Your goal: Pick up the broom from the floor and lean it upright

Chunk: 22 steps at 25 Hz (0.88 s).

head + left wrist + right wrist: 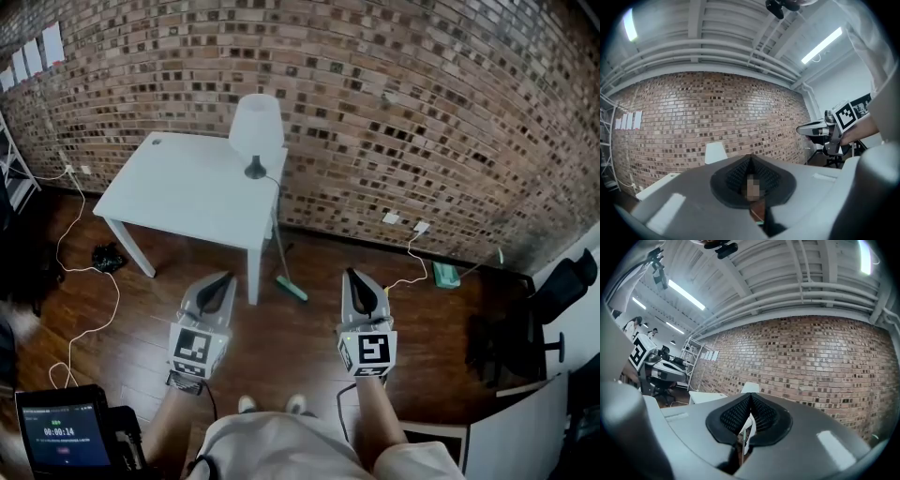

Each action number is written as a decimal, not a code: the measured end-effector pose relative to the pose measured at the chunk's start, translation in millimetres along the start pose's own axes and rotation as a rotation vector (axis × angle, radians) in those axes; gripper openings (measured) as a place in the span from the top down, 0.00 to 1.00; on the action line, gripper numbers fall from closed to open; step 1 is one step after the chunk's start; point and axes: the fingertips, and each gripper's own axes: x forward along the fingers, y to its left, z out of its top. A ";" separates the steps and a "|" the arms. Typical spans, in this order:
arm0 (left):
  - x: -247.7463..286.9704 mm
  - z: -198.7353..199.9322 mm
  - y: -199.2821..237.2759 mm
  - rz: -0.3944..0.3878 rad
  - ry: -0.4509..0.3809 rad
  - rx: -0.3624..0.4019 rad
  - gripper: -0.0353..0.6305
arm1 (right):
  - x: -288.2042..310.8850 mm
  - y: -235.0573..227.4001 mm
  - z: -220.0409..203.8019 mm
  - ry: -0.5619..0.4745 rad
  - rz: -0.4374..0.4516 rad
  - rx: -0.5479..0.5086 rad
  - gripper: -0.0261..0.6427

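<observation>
The broom has a green head on the wooden floor and a thin pale handle that rises to the white table's right edge; it stands tilted against the table. My left gripper hovers left of the broom head, apart from it. My right gripper hovers right of it. Both point level toward the brick wall. In the left gripper view the left gripper has its ribbed pads meeting with nothing held. In the right gripper view the right gripper is closed the same way and empty.
A white table with a white lamp stands against the brick wall. White cables trail over the floor at left. A green dustpan lies near the wall at right, a black office chair beyond it. A screen device sits at bottom left.
</observation>
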 end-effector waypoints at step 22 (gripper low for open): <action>-142.0 -4.6 -163.3 -0.043 0.077 0.000 0.95 | -213.9 18.6 -10.6 0.030 -0.039 0.178 0.94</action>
